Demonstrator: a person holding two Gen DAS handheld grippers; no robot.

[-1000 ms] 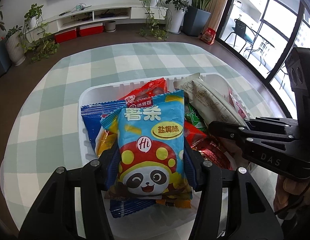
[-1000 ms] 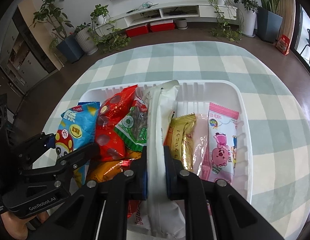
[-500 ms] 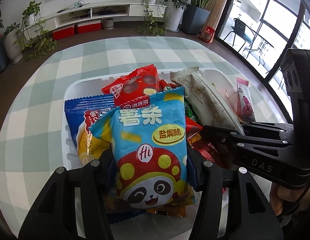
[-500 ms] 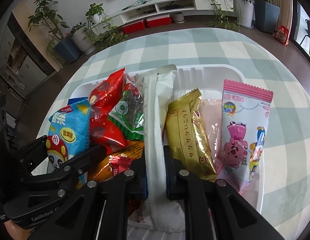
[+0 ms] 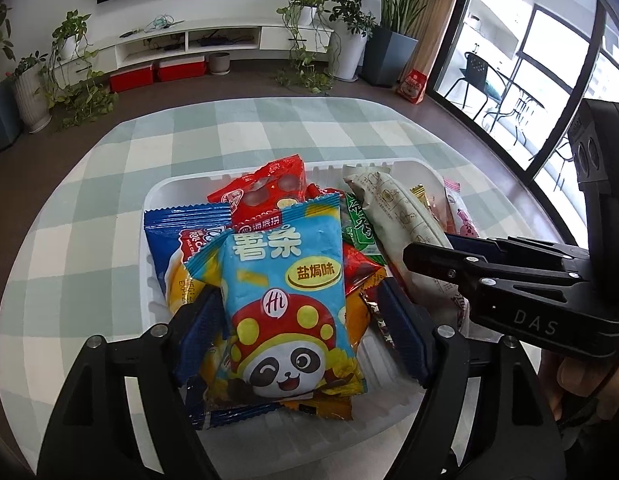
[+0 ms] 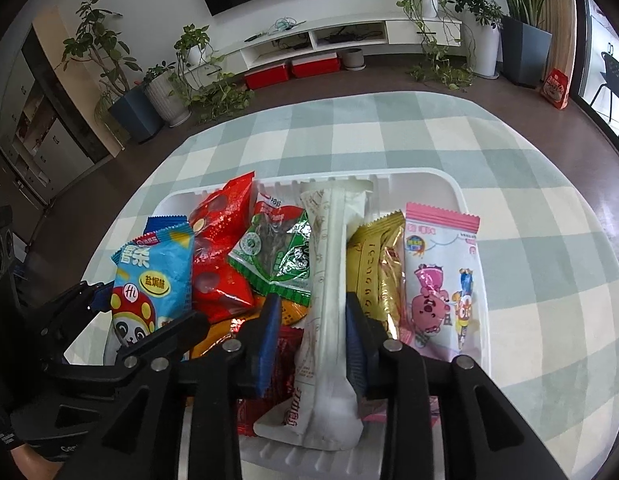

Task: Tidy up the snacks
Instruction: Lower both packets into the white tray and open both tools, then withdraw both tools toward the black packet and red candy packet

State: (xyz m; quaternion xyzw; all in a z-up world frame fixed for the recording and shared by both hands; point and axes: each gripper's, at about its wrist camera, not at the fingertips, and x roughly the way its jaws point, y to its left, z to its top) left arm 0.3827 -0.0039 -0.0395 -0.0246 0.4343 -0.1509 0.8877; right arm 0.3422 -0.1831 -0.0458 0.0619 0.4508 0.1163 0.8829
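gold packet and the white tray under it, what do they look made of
Gold packet: likely metallised foil film, since it is shiny with crinkled bright reflections. White tray: probably thin moulded plastic, matte to slightly glossy, with ribs pressed into its rim; it could be foam, the look leaves that open.

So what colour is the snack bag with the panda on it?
Mostly light blue, with a red-and-yellow spotted cap on the panda bag. The left wrist view shows it best.
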